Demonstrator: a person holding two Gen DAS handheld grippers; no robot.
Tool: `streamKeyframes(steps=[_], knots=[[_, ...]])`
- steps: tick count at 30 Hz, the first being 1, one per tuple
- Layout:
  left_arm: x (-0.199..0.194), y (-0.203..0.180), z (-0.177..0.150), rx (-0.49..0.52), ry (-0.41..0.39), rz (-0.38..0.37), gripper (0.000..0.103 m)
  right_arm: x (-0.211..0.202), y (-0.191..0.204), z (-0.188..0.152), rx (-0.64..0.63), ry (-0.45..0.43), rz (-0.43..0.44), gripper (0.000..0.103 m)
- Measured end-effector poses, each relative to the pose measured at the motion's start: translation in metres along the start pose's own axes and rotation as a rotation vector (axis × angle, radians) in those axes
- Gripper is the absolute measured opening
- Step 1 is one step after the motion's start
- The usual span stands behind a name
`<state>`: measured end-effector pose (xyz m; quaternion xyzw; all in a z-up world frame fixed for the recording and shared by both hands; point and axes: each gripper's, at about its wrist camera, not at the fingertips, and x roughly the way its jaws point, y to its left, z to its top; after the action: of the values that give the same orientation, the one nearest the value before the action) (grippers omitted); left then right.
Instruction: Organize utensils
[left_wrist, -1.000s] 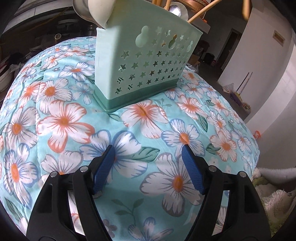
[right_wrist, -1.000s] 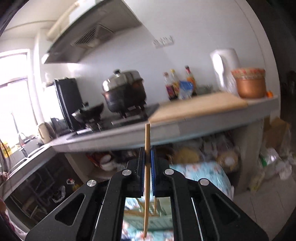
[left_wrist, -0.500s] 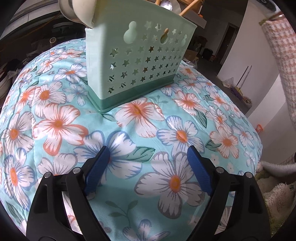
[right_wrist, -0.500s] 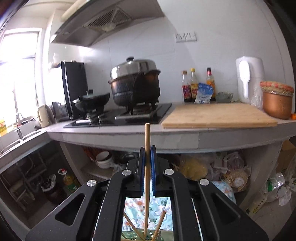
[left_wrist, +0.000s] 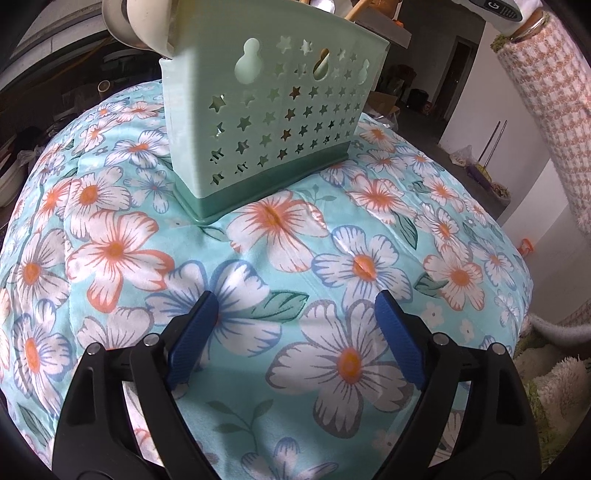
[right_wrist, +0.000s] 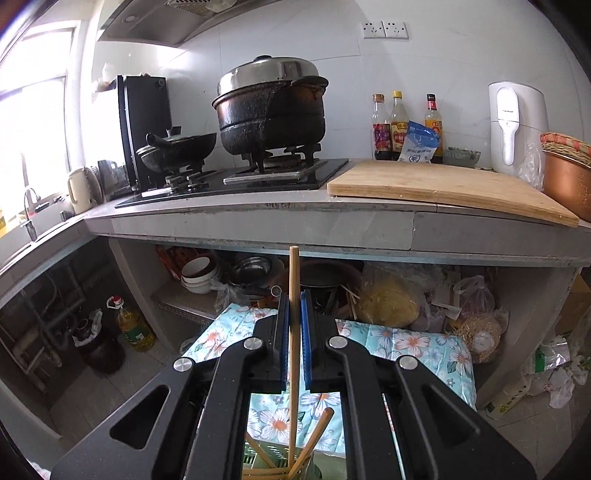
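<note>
The fingers of the right gripper (right_wrist: 294, 325) were squeezed tight on one wooden chopstick (right_wrist: 293, 280), which stood straight up between the blue pads. A second before, that view showed only the stove and the wall behind the stick. Now the kitchen sat higher in the picture, and the green holder (right_wrist: 255, 461) showed below the gripper with other chopsticks (right_wrist: 314, 435) leaning inside it. So the hand had come down and over. The low end of the held stick looked like it was just inside the top of the holder, but the black gripper frame hid part of it.

The left gripper (left_wrist: 295, 332) had just been opening its jaws. They stood wide apart, with nothing between them but the flower cloth (left_wrist: 110, 254). In that view the holder (left_wrist: 273, 122) stood on the cloth, well away from the fingertips. It looked a little bigger and more to the right than before.

The stick seemed nearly home. I think the next job was to lower it a bit more and let go.
</note>
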<state>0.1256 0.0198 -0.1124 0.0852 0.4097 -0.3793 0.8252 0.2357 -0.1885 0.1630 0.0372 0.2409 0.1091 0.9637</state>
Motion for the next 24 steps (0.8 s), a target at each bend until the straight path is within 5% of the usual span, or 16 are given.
streamKeyframes(steps=[12,24], knots=[[0.006,-0.002,0.000,0.022,0.008,0.028,0.083,-0.037,-0.010,-0.003,0.030,-0.057,0.022,0.010],[0.006,-0.009,0.004,0.002,0.028,0.082,0.084,-0.138,-0.035,-0.039,0.071,-0.176,-0.004,0.062]])
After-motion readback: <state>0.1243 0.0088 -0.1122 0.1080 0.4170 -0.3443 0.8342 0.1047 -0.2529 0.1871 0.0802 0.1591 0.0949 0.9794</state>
